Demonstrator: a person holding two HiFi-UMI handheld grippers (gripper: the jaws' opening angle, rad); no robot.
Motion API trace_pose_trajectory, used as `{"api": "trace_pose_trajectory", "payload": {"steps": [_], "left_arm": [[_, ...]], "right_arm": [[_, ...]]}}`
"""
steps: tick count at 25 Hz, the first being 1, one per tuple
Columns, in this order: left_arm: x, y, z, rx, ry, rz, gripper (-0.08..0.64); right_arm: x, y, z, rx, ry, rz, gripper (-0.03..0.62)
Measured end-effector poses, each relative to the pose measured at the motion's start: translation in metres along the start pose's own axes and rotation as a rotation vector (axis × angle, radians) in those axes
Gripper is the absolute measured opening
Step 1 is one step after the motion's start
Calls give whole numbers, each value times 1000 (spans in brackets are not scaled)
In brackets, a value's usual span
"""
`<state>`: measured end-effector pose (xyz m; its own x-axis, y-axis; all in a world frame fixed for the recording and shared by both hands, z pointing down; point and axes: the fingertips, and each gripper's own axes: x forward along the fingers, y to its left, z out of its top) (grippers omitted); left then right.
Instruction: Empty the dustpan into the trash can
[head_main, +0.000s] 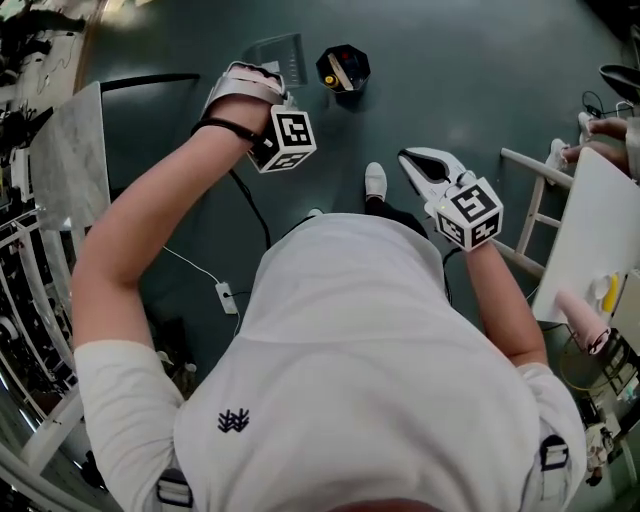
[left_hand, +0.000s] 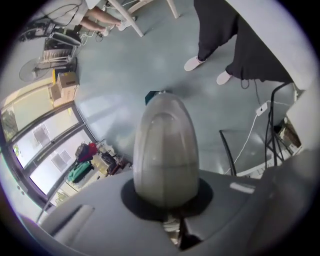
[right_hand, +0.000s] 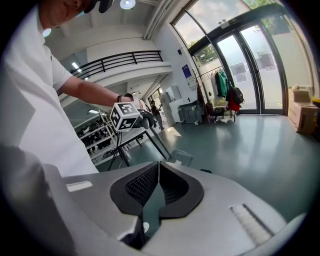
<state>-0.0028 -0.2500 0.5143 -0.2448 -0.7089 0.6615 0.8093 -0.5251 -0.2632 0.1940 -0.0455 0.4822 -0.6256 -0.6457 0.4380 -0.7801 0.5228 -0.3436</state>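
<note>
White shirt (head_main: 350, 330) nearest; beyond it, upper left, left gripper (head_main: 264, 78) fingers clamped on grey plastic dustpan (head_main: 283, 50) (handle end-on), black octagonal trash can (head_main: 343, 68) just right of it; right gripper (head_main: 418, 160) fingers together, empty.

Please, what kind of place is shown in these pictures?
Probably a large indoor hall used as a lab or workshop. It has tall glass doors, a railed upper gallery, storage shelves and a smooth grey-green floor.

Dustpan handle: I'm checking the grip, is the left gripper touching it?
Touching. In the left gripper view, the left gripper is shut around the grey dustpan handle.
</note>
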Motion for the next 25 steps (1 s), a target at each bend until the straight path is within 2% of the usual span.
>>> {"api": "trace_pose_trajectory", "payload": {"steps": [6, 13, 17, 25], "left_arm": [[15, -57, -32, -248, -55, -131, 54], [29, -158, -49, -630, -189, -332, 54], [31, -219, -55, -824, -247, -404, 54], [7, -309, -42, -1329, -474, -579, 54]], "right_arm": [[19, 26, 8, -39, 22, 26, 8], [44, 64, 17, -78, 44, 43, 8], [58, 92, 22, -91, 51, 45, 8], [80, 156, 20, -115, 78, 33, 5]]}}
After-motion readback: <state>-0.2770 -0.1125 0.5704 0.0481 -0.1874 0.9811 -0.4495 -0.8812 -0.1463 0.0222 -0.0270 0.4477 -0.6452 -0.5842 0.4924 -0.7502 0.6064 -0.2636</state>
